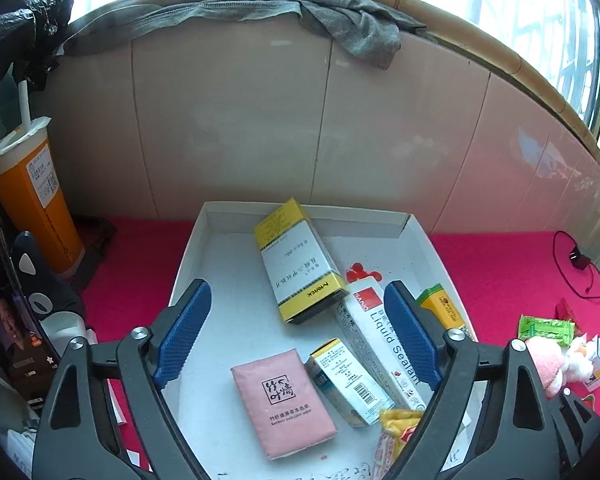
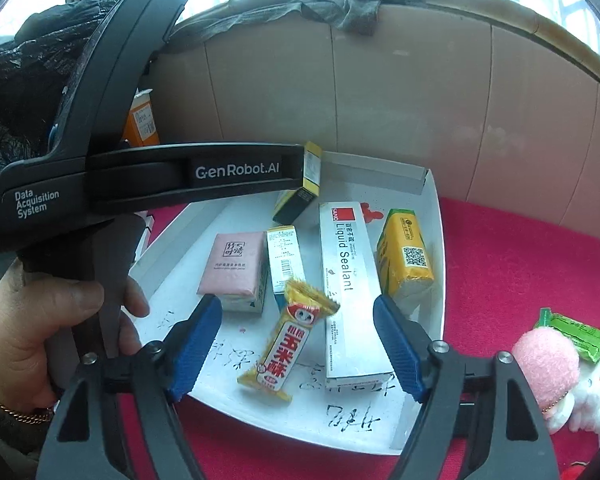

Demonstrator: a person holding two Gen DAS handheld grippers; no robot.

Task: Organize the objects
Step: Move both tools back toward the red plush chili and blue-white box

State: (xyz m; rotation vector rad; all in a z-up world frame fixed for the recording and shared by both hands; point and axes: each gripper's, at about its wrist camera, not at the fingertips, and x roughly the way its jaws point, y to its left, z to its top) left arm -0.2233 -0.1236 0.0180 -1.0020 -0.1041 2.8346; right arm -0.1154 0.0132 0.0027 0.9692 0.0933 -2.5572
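Observation:
A white tray (image 1: 188,256) (image 2: 440,280) lies on a red cloth. It holds a yellow-and-white box (image 1: 296,264) (image 2: 300,196), a pink tissue pack (image 1: 284,400) (image 2: 232,264), a small white-and-blue box (image 1: 348,384) (image 2: 284,260), a long Liquid Sealant box (image 1: 380,340) (image 2: 348,280), a yellow snack bar (image 1: 396,428) (image 2: 288,352) and a yellow-green pack (image 1: 444,308) (image 2: 406,256). My left gripper (image 1: 297,286) hangs open over the tray, its pads touching nothing. My right gripper (image 2: 297,300) is open above the snack bar, which lies flat on the tray.
An orange drink cup (image 1: 32,200) and a phone (image 1: 4,320) stand left of the tray. Right of it lie a pink plush toy (image 2: 548,364), a green packet (image 2: 576,336) and a black cable (image 1: 576,264). A tiled wall rises just behind. A hand (image 2: 40,320) grips the left gripper's handle.

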